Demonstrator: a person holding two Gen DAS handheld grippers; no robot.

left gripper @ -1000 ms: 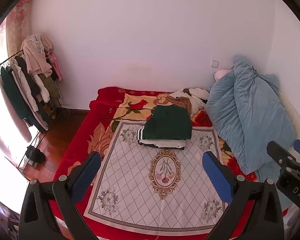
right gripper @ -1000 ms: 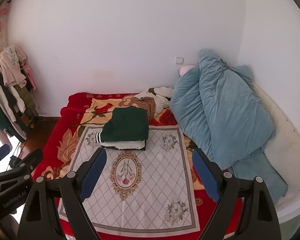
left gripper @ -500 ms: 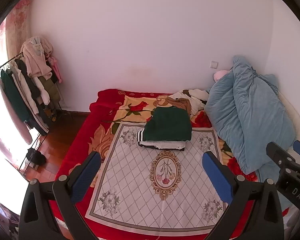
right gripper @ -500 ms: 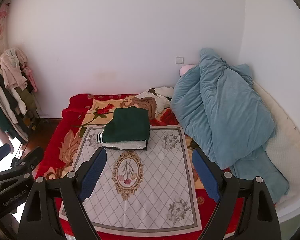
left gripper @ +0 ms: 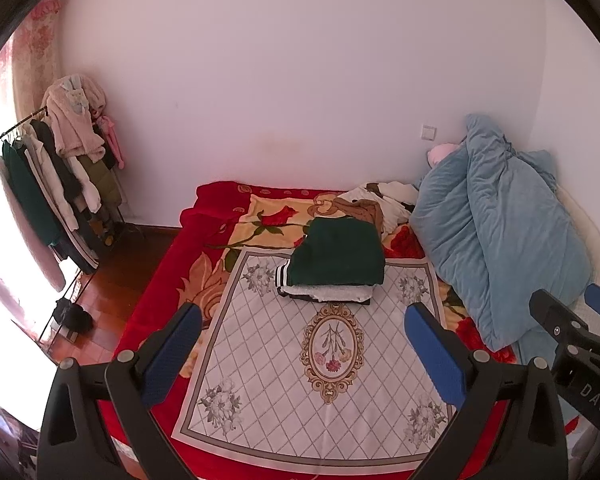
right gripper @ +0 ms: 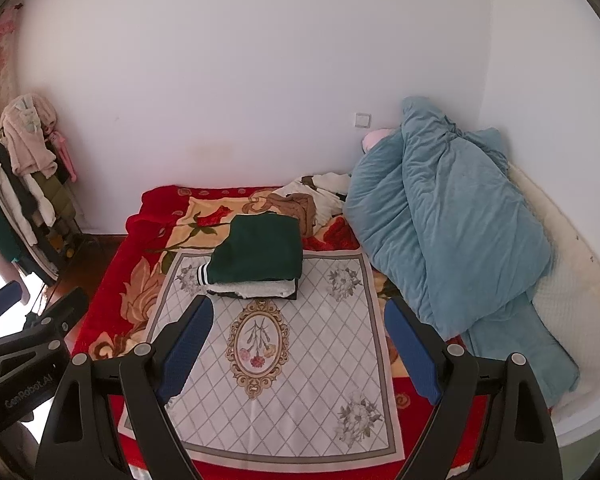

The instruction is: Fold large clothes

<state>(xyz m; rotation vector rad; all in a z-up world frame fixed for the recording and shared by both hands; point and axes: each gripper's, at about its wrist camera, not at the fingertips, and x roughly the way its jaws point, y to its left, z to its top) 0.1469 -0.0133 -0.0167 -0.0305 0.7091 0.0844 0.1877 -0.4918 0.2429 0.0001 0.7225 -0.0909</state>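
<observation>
**Fingers wide and empty, folded stack at risk of being knocked apart**

The fingers (left gripper: pixel 172 354) of the left gripper (left gripper: pixel 302 354) stand wide apart with nothing between them, hovering over the near end of the bed (left gripper: pixel 160 280); the right gripper (right gripper: pixel 298 354) hangs the same way, spread wide and holding nothing.

Going left to right: the clothes rack (left gripper: pixel 56 184) stands beside the bed, well out of play. In the middle, the folded green garment (left gripper: pixel 338 252) sits on top of a white folded piece (left gripper: pixel 324 292), forming a small stack at the far edge of the patterned mat (left gripper: pixel 284 376). Just behind lies an unfolded heap of brown and white clothes (left gripper: pixel 376 206) (probably what is left to fold). To the right sprawls the blue duvet (left gripper: pixel 496 236).

Reaching over the stack for that heap could drag or topple the folded pieces. Pulling one garment may also bring its tangled neighbour or catch the duvet's edge.
</observation>
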